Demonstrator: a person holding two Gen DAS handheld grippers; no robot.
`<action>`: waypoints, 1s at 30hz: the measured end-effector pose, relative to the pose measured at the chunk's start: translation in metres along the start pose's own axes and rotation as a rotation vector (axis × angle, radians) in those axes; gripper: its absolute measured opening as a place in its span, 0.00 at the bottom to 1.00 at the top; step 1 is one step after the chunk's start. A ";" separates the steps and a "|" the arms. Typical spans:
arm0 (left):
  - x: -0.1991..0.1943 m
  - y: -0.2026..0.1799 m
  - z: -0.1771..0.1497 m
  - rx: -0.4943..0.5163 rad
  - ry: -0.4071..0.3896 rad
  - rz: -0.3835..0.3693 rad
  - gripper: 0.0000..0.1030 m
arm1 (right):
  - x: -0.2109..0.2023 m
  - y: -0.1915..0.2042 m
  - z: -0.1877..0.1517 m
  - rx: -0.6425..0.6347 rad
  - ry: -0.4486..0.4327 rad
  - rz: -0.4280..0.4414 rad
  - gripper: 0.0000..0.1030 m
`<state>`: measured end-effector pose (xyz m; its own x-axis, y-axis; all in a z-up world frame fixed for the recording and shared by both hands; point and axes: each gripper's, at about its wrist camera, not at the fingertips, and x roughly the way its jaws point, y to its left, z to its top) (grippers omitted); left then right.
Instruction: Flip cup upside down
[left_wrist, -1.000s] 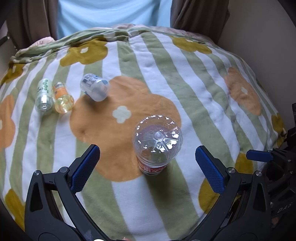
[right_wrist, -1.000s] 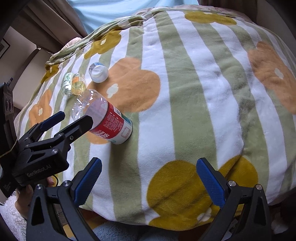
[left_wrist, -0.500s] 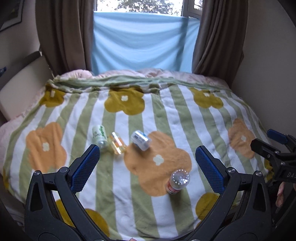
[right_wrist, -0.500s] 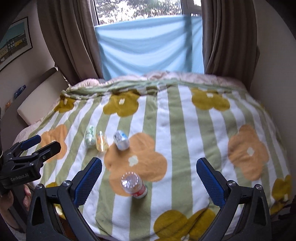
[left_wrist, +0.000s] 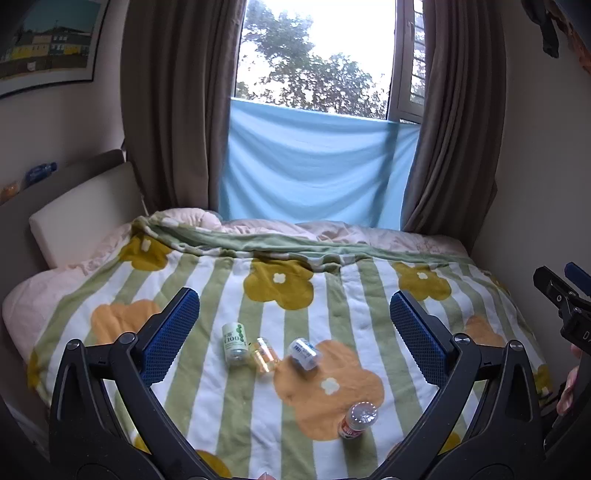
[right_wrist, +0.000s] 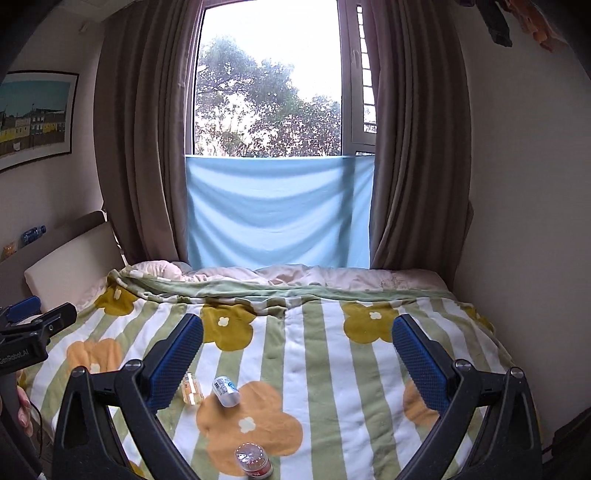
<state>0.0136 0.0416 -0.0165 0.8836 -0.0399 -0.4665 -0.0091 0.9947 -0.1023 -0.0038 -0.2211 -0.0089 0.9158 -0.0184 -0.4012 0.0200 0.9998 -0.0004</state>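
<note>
The cup is a clear plastic bottle with a red label (left_wrist: 357, 420), standing base-up on an orange flower of the striped blanket (left_wrist: 332, 295). The right wrist view has the same bottle (right_wrist: 253, 459) near its bottom edge. My left gripper (left_wrist: 293, 306) is open, empty, and held well back from and above the bottle. My right gripper (right_wrist: 297, 326) is likewise open and empty, far above the bed. Each gripper shows at the edge of the other's view: the right gripper (left_wrist: 563, 295) and the left gripper (right_wrist: 35, 319).
Three small bottles lie on the blanket beyond the cup: a green-labelled one (left_wrist: 233, 343), an amber one (left_wrist: 263, 356) and a white one (left_wrist: 303, 353). A headboard cushion (left_wrist: 85, 218) stands left, a wall right, and curtains with a blue cloth (left_wrist: 310, 170) behind.
Both grippers have drawn back and upward from the blanket, so the bottle looks small and the window has come into view. The bottle stays standing base-up where it was.
</note>
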 end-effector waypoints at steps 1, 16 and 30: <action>-0.001 0.001 0.000 -0.003 -0.005 -0.001 1.00 | -0.001 0.000 -0.001 0.002 -0.002 -0.002 0.99; 0.008 -0.007 0.001 0.025 -0.003 -0.019 1.00 | -0.008 -0.006 0.004 0.026 -0.051 -0.032 0.99; 0.010 -0.013 0.002 0.049 -0.016 -0.030 1.00 | -0.004 -0.007 0.005 0.030 -0.050 -0.026 0.99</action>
<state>0.0237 0.0289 -0.0177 0.8904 -0.0683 -0.4500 0.0398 0.9966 -0.0725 -0.0060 -0.2277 -0.0030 0.9337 -0.0456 -0.3552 0.0555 0.9983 0.0178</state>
